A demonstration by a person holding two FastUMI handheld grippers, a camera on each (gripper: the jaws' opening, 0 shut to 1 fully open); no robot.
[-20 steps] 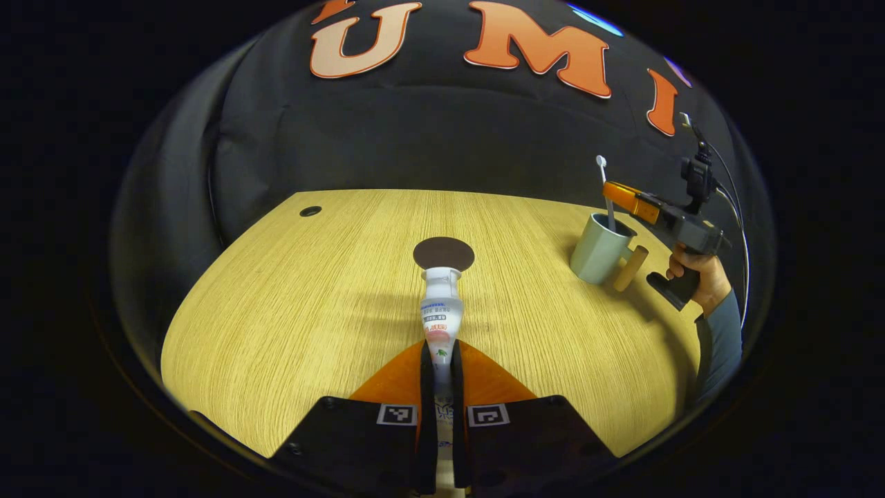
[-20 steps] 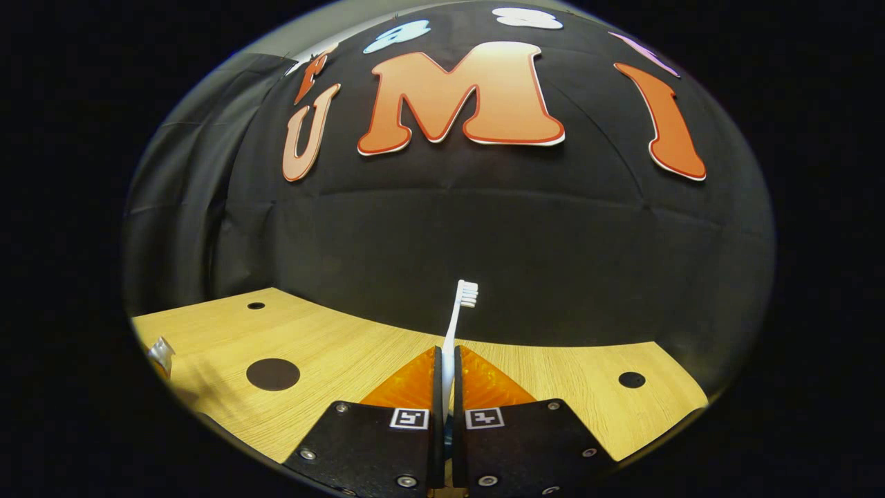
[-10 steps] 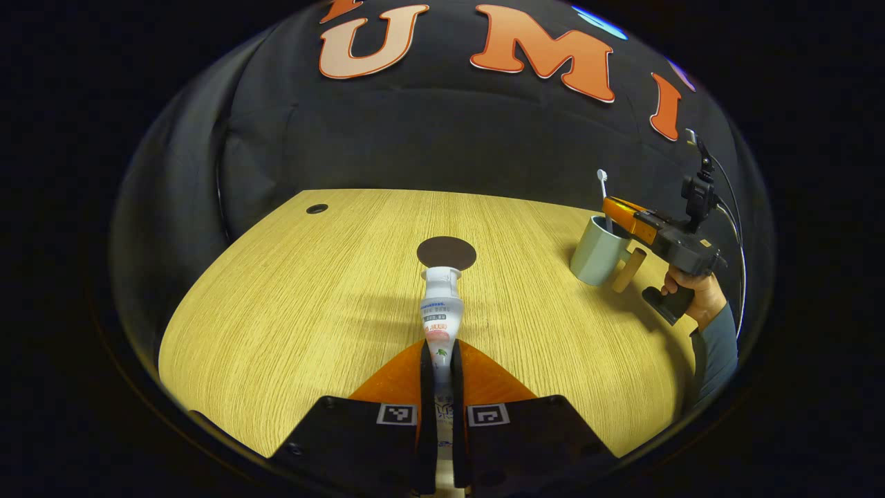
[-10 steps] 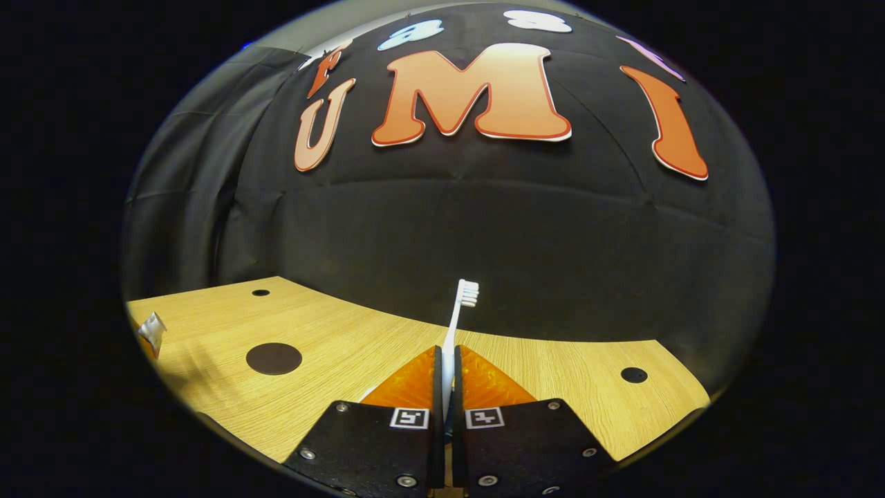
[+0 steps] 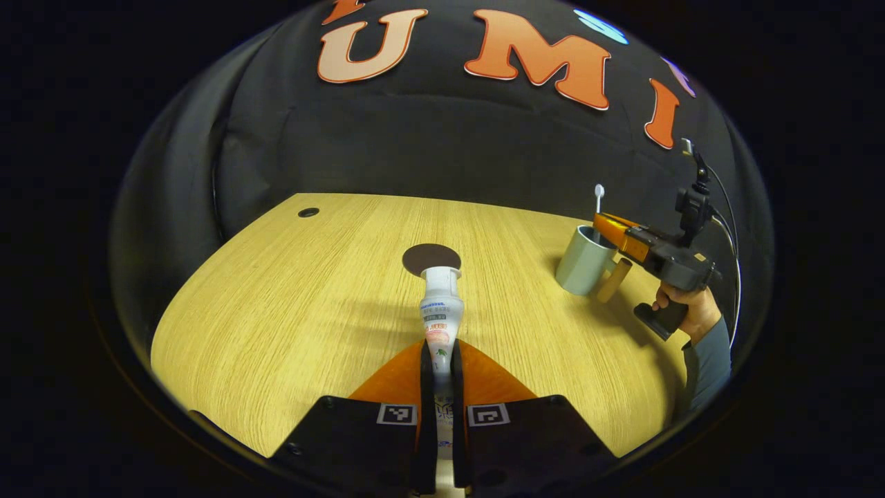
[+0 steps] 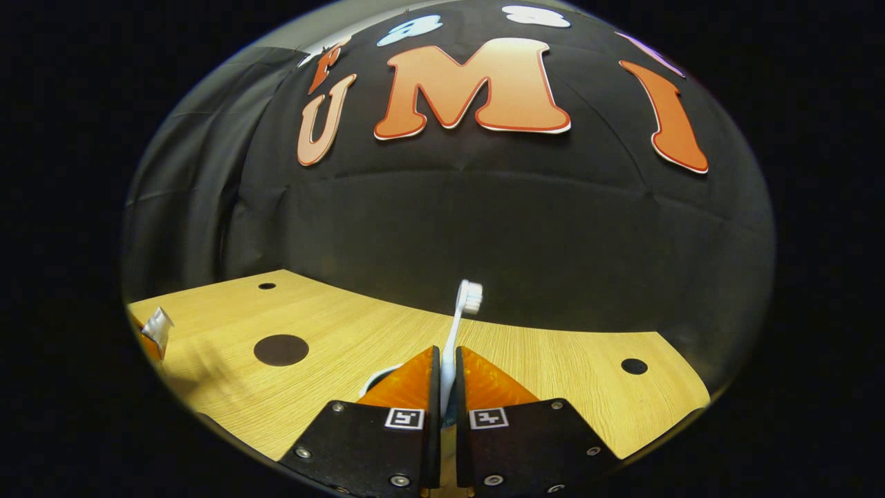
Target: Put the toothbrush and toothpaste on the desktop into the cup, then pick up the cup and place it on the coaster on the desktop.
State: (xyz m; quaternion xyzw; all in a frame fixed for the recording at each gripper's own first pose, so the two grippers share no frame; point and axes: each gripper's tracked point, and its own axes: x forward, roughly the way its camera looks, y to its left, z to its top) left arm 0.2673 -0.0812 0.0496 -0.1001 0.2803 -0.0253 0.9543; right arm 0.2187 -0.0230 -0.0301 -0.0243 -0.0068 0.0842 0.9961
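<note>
while right tool grips toothbrush, cup sits just below.

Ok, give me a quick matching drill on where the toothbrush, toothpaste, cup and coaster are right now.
Things:
1. toothbrush
2. toothpaste
3. cup
4. coaster

States:
A. lying bare on the desktop, nothing on it
B. clamped in the left tool, cap pointing forward
C. clamped in the right tool, bristles up, handle going down into the cup
D. standing on the desktop, off the coaster

Pairs: 1-C, 2-B, 3-D, 4-A
</note>
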